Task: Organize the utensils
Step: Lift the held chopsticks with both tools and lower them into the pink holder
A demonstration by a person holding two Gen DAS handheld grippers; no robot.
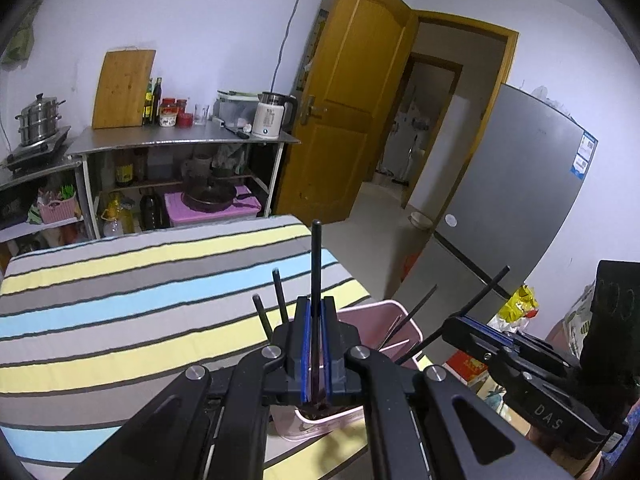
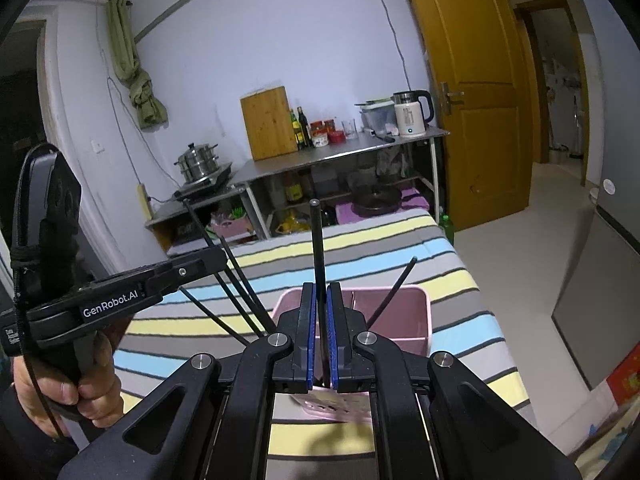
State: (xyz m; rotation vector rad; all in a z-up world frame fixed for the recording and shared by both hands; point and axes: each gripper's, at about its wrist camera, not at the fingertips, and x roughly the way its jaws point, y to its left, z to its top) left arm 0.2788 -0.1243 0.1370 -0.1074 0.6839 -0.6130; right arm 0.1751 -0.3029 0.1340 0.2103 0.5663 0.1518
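Note:
A pink plastic bin (image 1: pixel 390 320) stands on the striped table, also in the right wrist view (image 2: pixel 404 312). My left gripper (image 1: pixel 316 304) is shut on black chopsticks (image 1: pixel 316 264); one points up between the pads, two more (image 1: pixel 280 296) fan out to its left. My right gripper (image 2: pixel 320 292) is shut on a black chopstick (image 2: pixel 317 248), with another (image 2: pixel 394 292) leaning right over the bin. Both grippers hover just in front of and above the bin. The right gripper shows in the left wrist view (image 1: pixel 460 320), the left one in the right wrist view (image 2: pixel 208 260).
The table carries a striped cloth (image 1: pixel 140 300). Behind it stands a steel shelf unit (image 1: pixel 180 140) with a cutting board, bottles, a kettle (image 1: pixel 268 118) and a steamer pot (image 1: pixel 38 120). A wooden door (image 1: pixel 352 100) and a grey fridge (image 1: pixel 512 192) are to the right.

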